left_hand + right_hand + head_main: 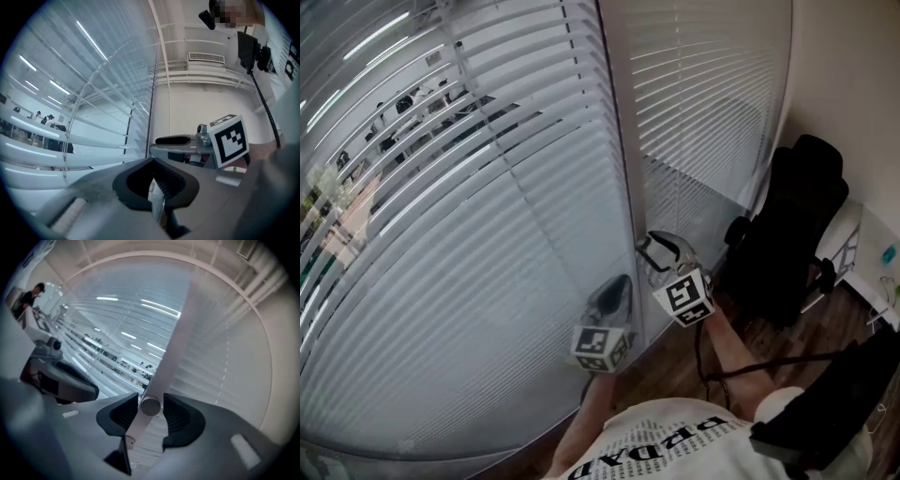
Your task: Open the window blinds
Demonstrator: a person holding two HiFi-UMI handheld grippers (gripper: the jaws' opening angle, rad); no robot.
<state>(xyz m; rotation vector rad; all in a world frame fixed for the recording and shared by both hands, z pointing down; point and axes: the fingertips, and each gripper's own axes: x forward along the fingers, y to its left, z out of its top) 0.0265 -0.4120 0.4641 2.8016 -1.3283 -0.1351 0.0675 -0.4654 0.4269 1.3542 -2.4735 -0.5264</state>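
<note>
Right gripper (151,399) gaping, not pinching, around the round end of a pale plastic blind wand (168,352), left gripper (153,164) closed together beside it, both near lowered white horizontal-slat window blinds (487,281)

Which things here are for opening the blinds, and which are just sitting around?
For the job:
- blinds
- wand, the stick that tilts the slats
- right gripper, with the wand between its open jaws
- left gripper, close beside it

Just sitting around:
- black chair
- white table at the far right
</note>
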